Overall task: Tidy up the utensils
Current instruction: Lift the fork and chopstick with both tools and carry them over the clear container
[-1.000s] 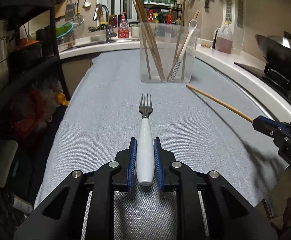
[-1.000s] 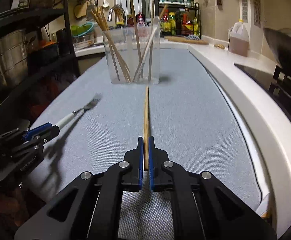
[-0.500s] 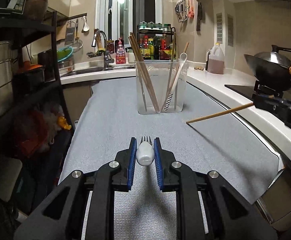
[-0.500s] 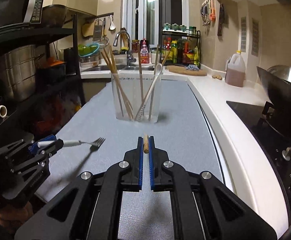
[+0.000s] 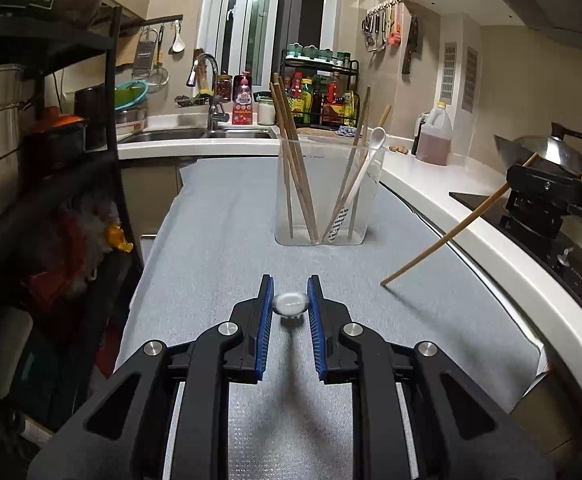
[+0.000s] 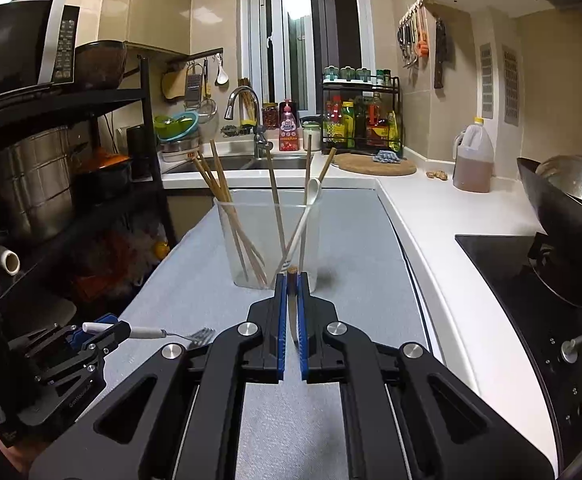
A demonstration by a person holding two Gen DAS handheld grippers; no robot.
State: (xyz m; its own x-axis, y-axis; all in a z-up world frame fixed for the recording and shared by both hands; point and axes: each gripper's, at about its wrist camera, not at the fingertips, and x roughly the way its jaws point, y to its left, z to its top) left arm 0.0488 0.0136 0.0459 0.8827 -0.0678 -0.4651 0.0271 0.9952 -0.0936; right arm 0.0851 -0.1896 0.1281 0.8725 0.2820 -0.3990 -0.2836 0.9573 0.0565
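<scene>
My left gripper [image 5: 290, 300] is shut on a white-handled fork [image 5: 290, 304], seen end-on and lifted above the grey mat; from the right wrist view the fork [image 6: 151, 333] sticks out level from that gripper [image 6: 103, 334]. My right gripper [image 6: 290, 284] is shut on a wooden chopstick [image 6: 291, 280], seen end-on; in the left wrist view the chopstick [image 5: 443, 240] slopes down to the left from that gripper [image 5: 547, 188]. A clear holder [image 5: 323, 188] with several chopsticks and a white spoon stands ahead on the mat; it also shows in the right wrist view [image 6: 269, 240].
The grey mat [image 5: 219, 216] covers the counter. A black shelf rack [image 5: 51, 140] with pots stands on the left. A stove with a wok [image 6: 563, 200] and an oil jug [image 6: 473, 160] are on the right. A sink [image 5: 195, 134] lies beyond.
Both grippers have risen off the mat with the fork and the chopstick and tilted them, so each now shows end-on. The holder has not moved.
</scene>
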